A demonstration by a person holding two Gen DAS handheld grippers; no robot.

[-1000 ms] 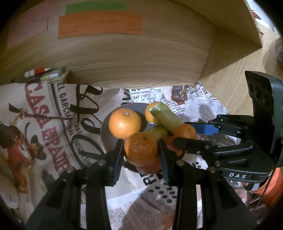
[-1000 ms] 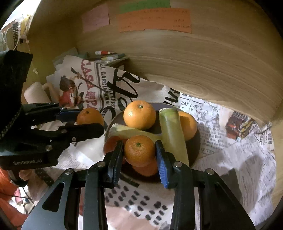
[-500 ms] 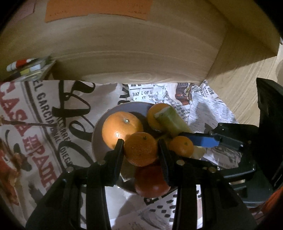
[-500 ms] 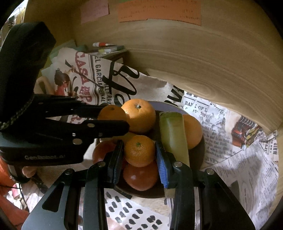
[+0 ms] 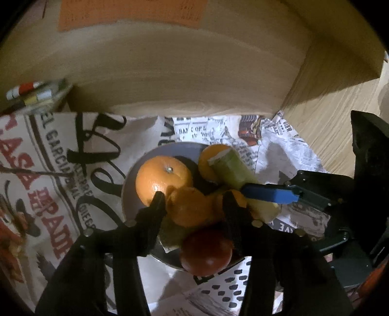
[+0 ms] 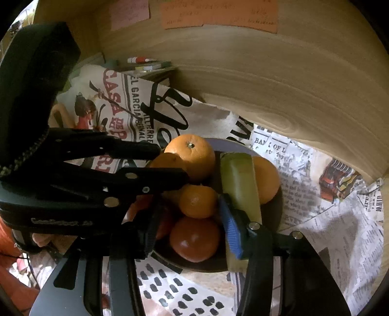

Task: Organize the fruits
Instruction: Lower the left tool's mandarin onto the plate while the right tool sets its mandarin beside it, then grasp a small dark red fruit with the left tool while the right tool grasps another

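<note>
A grey bowl on newspaper holds a large orange, another orange, green fruit pieces and a red fruit. My left gripper is over the bowl with its jaws spread; a small tangerine lies between them and I cannot tell if they touch it. In the right wrist view my right gripper stands with wide jaws around a second tangerine resting on the pile above the red fruit, beside the green piece. The left gripper reaches in from the left.
A wooden wall curves close behind the bowl, with orange paper notes stuck on it. Markers and pads lie at the back left. Printed newspaper covers the surface. Bare wood shows at the right.
Both grippers have moved down into the bowl. The jaws of both have spread wider, and each tangerine now sits on the fruit pile.
</note>
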